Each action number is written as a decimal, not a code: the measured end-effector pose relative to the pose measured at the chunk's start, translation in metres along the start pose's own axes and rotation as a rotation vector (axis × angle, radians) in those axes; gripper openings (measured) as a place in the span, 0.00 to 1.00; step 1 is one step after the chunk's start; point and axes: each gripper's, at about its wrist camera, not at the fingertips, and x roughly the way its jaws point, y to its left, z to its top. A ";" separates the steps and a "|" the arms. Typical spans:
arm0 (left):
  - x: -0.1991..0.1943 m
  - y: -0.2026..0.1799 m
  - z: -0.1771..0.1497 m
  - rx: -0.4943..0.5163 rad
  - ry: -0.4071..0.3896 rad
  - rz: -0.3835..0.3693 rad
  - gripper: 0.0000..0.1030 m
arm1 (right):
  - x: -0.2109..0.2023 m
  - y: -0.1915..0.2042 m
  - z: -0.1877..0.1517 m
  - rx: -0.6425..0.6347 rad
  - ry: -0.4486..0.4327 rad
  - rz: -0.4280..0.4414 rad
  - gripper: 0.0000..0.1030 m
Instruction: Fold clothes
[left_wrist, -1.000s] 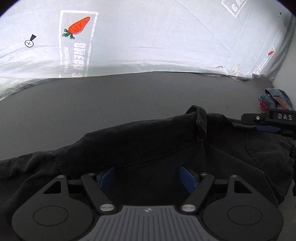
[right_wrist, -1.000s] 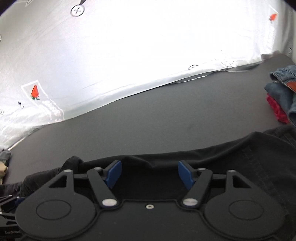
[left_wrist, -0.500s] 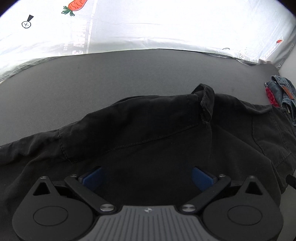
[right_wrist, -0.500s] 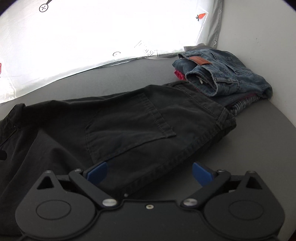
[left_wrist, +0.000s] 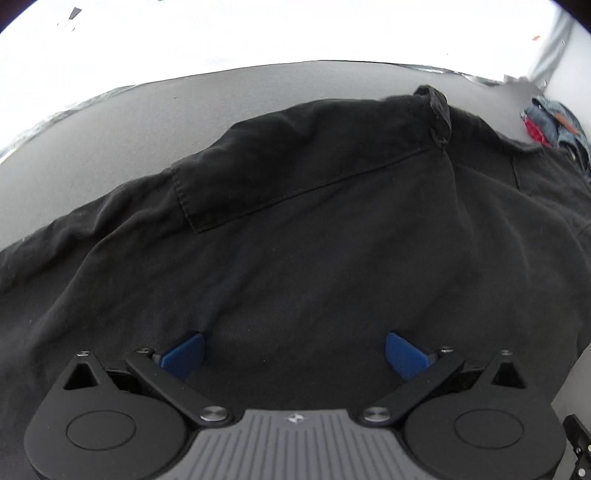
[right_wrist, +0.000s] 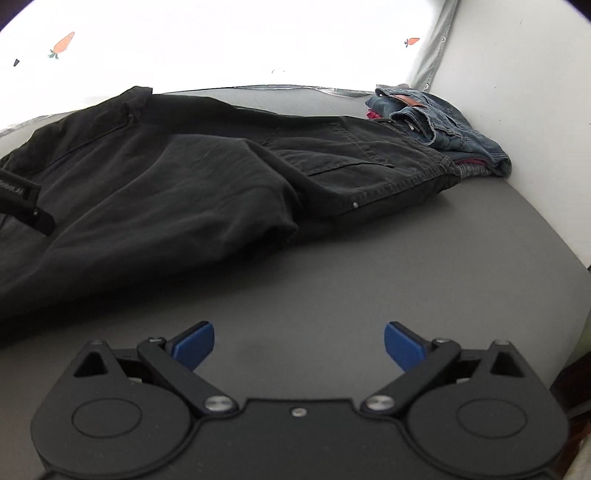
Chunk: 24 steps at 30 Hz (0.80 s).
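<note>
Black trousers (left_wrist: 314, 221) lie spread across the grey table (left_wrist: 129, 129), with a pocket flap and a belt loop facing up. My left gripper (left_wrist: 293, 338) hovers close over their middle, open, its blue pads wide apart with only flat cloth below them. In the right wrist view the trousers (right_wrist: 166, 192) stretch from the left to a back pocket near the far right. My right gripper (right_wrist: 299, 328) is open over bare table (right_wrist: 369, 258) in front of the trousers, touching nothing.
Folded blue jeans (right_wrist: 436, 122) on a red garment sit in the far right corner against a white wall (right_wrist: 517, 92). A bright white sheet with carrot prints (right_wrist: 221, 37) hangs behind the table. The left gripper's black body (right_wrist: 22, 199) shows at the left edge.
Both grippers' jaws widened from half-closed on the trousers' edge to open. The left sank closer over the cloth. The right swung off the trousers to bare table at the right.
</note>
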 end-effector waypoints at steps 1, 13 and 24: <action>0.001 -0.002 0.001 0.010 0.002 0.009 1.00 | 0.000 0.003 -0.002 0.006 0.003 -0.001 0.97; -0.007 0.018 0.001 0.096 0.006 -0.084 1.00 | 0.029 0.048 0.044 -0.088 -0.143 -0.081 0.97; -0.002 0.011 0.004 0.080 0.022 -0.067 1.00 | 0.002 0.052 0.065 -0.245 -0.263 -0.007 0.97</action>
